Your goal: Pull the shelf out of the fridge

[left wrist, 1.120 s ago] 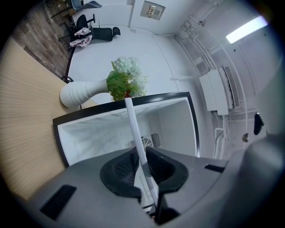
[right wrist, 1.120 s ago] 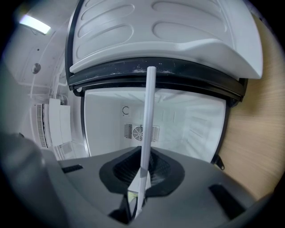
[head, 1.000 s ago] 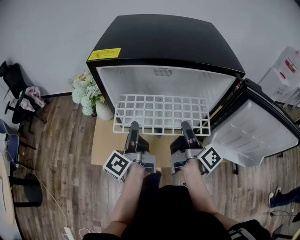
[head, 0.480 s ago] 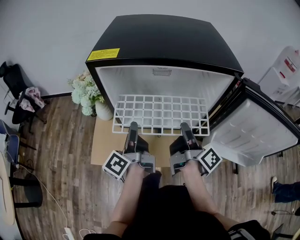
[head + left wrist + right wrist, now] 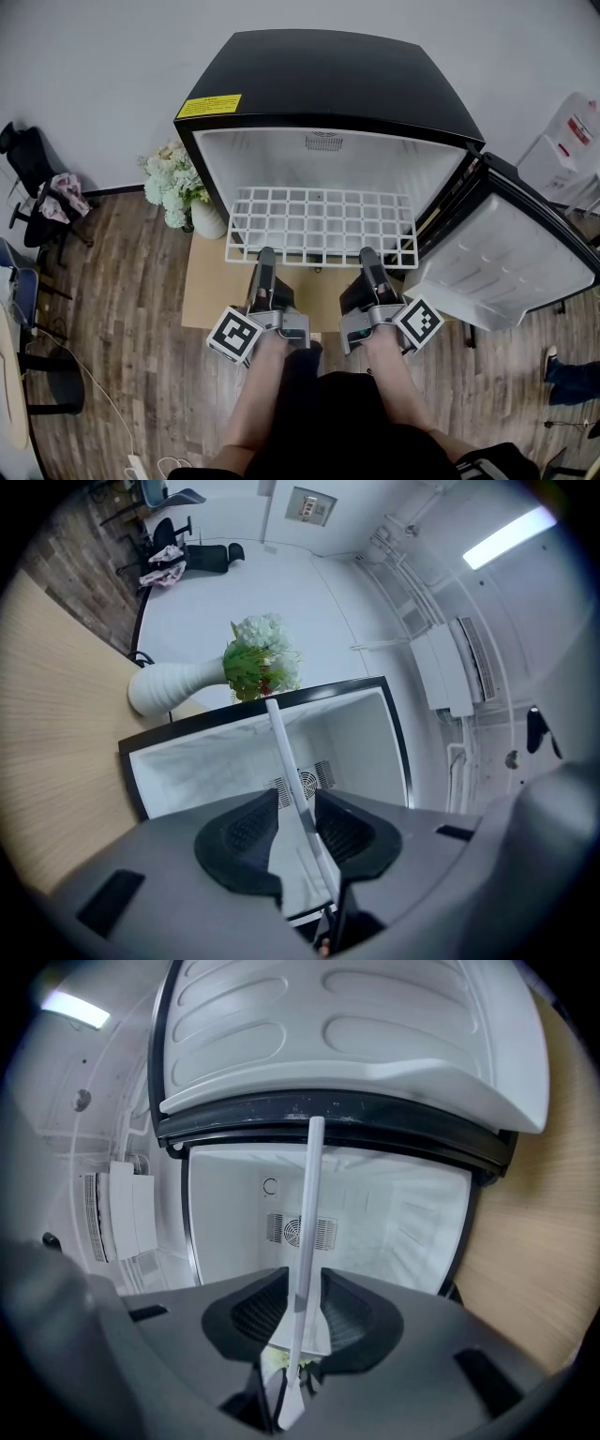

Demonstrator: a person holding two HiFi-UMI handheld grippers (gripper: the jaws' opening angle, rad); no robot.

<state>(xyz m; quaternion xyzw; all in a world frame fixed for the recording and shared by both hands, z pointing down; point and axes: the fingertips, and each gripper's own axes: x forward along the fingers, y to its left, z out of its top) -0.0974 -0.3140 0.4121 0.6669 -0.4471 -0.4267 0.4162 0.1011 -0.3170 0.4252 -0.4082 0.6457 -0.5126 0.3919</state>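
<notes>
**Shelf [image 5: 323,225] held at both front corners, half out of fridge [image 5: 328,84]**

Head view: A person stands before a small black fridge with its door [image 5: 511,272] swung wide to the right. The white wire shelf lies level and juts past the cabinet's front edge. The left hand-held gripper [image 5: 266,253] meets the shelf's front rail near its left end and the right hand-held gripper [image 5: 368,253] meets it near its right end, the two well apart. A white vase [image 5: 208,223] of pale flowers [image 5: 169,187] stands on the wood floor [image 5: 112,328] just beside the fridge's left wall. A tan board [image 5: 211,291] lies under the shelf's overhang, and a yellow label [image 5: 209,107] sits on the fridge top.

Left gripper view: The shelf shows edge-on as a thin white bar running between the two dark pads. The jaws are drawn in close on it, with barely a gap on either side. Beyond them are the fridge's white interior, the vase and the flowers.

Right gripper view: Here too the shelf's edge runs straight between the pads, with the jaws closed in on it. The open door fills the top of the frame, and a round vent [image 5: 326,1232] sits on the fridge's back wall. Something yellowish shows deep between the jaws, too dim to identify.
</notes>
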